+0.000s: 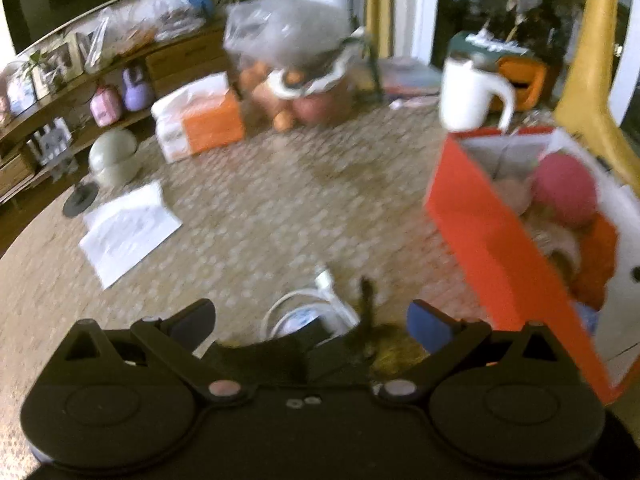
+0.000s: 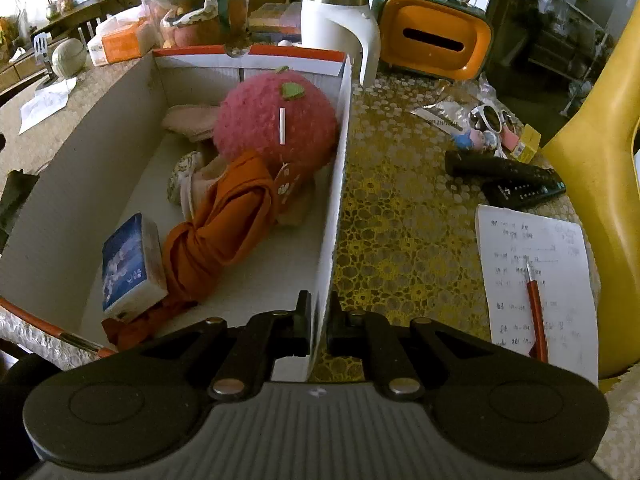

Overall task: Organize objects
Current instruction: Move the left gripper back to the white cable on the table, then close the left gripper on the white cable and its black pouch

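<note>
A red-and-white cardboard box (image 2: 336,184) stands on the table and holds a pink plush ball (image 2: 276,120), an orange cloth (image 2: 224,220), a blue tissue pack (image 2: 128,264) and pale slippers. My right gripper (image 2: 319,312) is shut on the box's right wall near its front end. The box also shows at the right of the left wrist view (image 1: 492,240). My left gripper (image 1: 312,320) is open and empty above the table, with a white charger and coiled cable (image 1: 320,300) and a small dark object between its fingers.
Right of the box lie two black remotes (image 2: 516,176), a notepad with a red pen (image 2: 536,280), sunglasses and small packets. A white kettle (image 2: 340,24), an orange tissue holder (image 2: 432,40), a fruit basket (image 1: 304,80), an orange-white pack (image 1: 200,116) and paper (image 1: 128,228) stand around. A yellow chair (image 2: 600,200) is at right.
</note>
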Tool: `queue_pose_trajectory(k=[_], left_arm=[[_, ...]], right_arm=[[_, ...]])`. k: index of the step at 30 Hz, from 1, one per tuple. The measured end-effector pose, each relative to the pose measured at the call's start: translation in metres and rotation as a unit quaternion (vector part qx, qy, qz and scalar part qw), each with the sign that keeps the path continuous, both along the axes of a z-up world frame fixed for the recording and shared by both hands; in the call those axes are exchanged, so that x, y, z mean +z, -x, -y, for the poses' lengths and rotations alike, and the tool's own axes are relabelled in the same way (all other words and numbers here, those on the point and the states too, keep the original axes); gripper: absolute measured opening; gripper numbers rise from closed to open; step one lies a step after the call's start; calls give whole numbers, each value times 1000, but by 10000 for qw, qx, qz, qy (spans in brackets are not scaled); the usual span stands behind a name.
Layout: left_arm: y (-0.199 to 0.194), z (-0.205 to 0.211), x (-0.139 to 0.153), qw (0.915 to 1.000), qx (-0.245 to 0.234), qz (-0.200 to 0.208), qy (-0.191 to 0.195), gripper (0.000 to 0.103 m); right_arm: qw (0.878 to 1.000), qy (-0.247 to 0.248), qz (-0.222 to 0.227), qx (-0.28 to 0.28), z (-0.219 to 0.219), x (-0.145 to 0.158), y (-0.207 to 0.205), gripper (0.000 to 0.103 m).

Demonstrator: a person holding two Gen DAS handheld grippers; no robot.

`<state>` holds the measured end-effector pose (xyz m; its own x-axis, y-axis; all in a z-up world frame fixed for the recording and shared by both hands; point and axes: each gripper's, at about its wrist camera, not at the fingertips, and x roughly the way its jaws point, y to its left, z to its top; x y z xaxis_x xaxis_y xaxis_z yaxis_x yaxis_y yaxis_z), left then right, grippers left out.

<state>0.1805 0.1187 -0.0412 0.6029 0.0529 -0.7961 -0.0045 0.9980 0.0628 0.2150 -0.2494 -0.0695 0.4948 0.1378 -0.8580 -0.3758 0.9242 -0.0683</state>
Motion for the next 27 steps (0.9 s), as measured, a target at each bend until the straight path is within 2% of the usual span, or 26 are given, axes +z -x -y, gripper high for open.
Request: queue_pose_trajectory(k=[7, 12, 17, 24, 27], left_arm=[[6, -27, -35, 9986, 423, -326, 51, 102], [12, -47, -55, 9953, 778, -450, 370, 100], [17, -58, -71, 9922, 1019, -532, 474, 94], [22, -59, -82, 9920, 1059, -472, 492, 83], [22, -56, -82, 9924, 1040, -421, 514, 74]], right_arm=[[10000, 41, -18, -3, -2, -1, -1, 7], [10000, 68, -34, -9, -2, -1, -2, 7], [9999, 97, -51, -16, -3, -2, -3, 7], [9999, 142, -73, -10, -4, -4, -3, 7], [9999, 145, -79, -17, -4, -4, -3, 7]])
